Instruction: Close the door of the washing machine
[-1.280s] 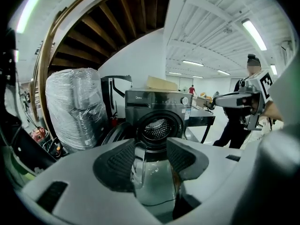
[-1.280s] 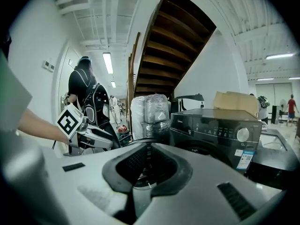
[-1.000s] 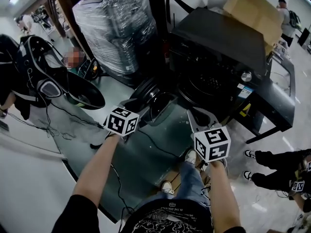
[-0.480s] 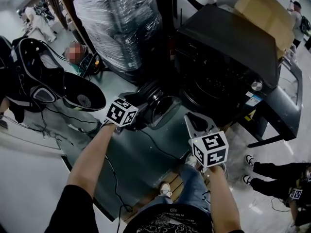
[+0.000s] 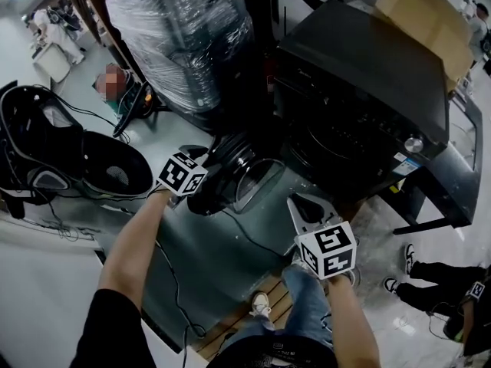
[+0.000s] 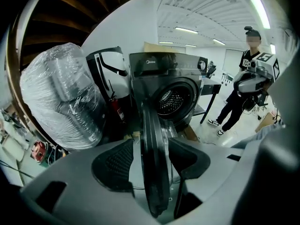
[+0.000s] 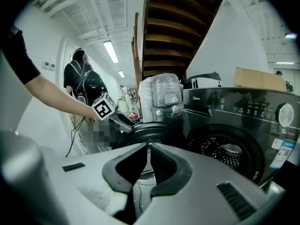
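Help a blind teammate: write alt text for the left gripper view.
The left gripper holds its fingers open either side of the washing machine door, seen edge-on. Behind stand the front-loading washing machine, a plastic-wrapped bundle at left and a person at right.

Glossy dark washing machine (image 5: 360, 67), glass-centred door (image 5: 255, 186), crinkled clear plastic wrap (image 5: 184, 37), matt cardboard box (image 5: 418, 10)

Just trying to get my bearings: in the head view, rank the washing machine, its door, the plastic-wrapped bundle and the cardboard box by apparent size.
1. washing machine
2. plastic-wrapped bundle
3. door and cardboard box look about alike; the box is farther and partly cropped.
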Demonstrator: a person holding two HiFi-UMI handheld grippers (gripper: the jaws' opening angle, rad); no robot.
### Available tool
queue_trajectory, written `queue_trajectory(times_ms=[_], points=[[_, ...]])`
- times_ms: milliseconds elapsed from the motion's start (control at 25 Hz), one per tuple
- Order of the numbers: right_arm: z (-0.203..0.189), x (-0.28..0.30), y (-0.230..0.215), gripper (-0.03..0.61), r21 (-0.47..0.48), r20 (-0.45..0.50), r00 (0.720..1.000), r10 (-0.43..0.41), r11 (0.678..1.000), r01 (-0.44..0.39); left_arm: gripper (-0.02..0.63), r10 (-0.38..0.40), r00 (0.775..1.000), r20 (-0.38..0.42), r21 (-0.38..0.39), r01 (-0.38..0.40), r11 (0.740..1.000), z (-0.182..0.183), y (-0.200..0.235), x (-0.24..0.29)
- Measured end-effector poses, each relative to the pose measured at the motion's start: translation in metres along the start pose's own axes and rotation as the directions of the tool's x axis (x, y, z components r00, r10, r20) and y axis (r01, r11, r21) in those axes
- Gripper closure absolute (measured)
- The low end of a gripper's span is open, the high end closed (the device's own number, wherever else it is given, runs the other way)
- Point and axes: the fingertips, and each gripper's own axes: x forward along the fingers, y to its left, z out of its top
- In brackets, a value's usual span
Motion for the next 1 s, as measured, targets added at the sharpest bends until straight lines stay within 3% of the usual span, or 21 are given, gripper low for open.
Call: queue_trajectory(times_ms=[320,400,560,1000], points=[[-0.023,0.012,-0.013,0.555,0.011,-0.051,0.999,0.009,1.0,-0.009,0.377,-0.119,0.993,-0.025,-0.087,0.116,0.989,-0.007,0.01,0.018],[-0.025,0.013,-0.015,0.555,0.02,-0.052,0.999,0.01,1.0,-0.009,0.422,-0.147,0.989,-0.035,-0.095,0.143,0.985,-0.007,0.006,0.018],[-0.024,0.013,-0.016,0.555,0.021,-0.053,0.999,0.011,1.0,-0.009,0.445,-0.14,0.989,-0.037,-0.084,0.137,0.987,-0.006,0.001,0.019],[-0.024,0.008,-0.009,0.555,0.038,-0.047,0.999,0.009,0.999,-0.007,0.456,-0.165,0.986,-0.035,-0.154,0.158,0.975,-0.002,-0.036,0.021]])
